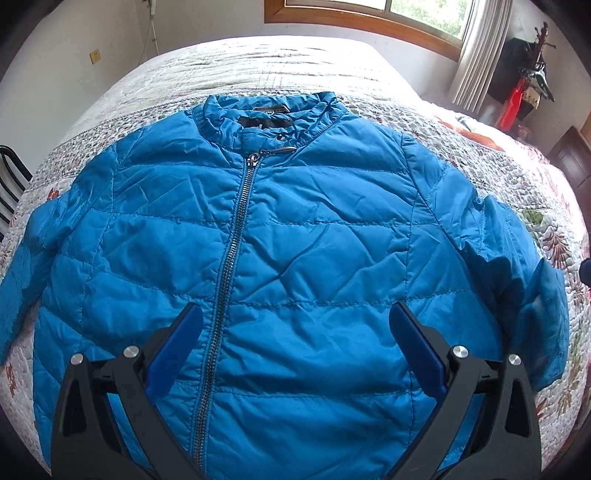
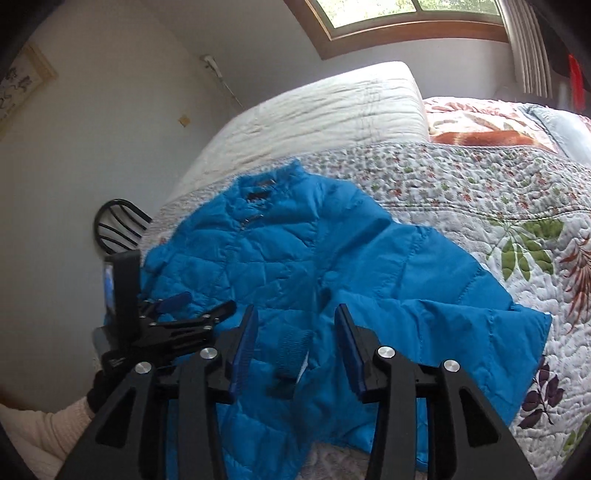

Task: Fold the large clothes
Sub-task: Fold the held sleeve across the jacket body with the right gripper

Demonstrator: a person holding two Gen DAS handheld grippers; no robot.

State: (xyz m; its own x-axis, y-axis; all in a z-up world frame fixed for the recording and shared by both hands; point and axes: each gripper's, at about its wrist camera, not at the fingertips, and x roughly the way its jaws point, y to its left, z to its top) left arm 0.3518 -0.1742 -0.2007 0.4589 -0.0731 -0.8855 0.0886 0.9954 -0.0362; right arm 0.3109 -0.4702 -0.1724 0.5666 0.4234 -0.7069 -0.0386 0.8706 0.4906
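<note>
daylight from a wood-framed window (image 1: 373, 14) falls across a bed covered by a quilted floral bedspread (image 1: 509, 173), white with red flowers and green leaves, and a plain cream quilt (image 2: 325, 107) lies further up toward the pale wall. spread front-up on the bedspread is the bright blue quilted puffer jacket (image 1: 295, 229), zipped along its dark metal zipper (image 1: 236, 218) up to the stand collar (image 1: 266, 110), which points toward the window. my left gripper (image 1: 295, 325), black with blue pads, hangs above the jacket's lower front with its jaws wide apart and nothing between them; the zipper runs just beside the left-hand pad. my right gripper (image 2: 295, 332) is over the jacket's sleeve side, its jaws parted and pressing on nothing, with the ribbed blue cuff (image 2: 291, 354) lying loose below the gap between the pads. in the right wrist view that sleeve (image 2: 443, 295) is bent back over the jacket, its elbow reaching out onto the leaf pattern of the bedspread. in the same view i see my left gripper at the jacket's far edge, held by a hand in a black glove (image 2: 99, 391) with a cream knitted sleeve (image 2: 44, 428). beyond the bed's edge stands a black metal chair back (image 2: 118, 225), and a white curtain (image 1: 476, 51) hangs beside the window.
</note>
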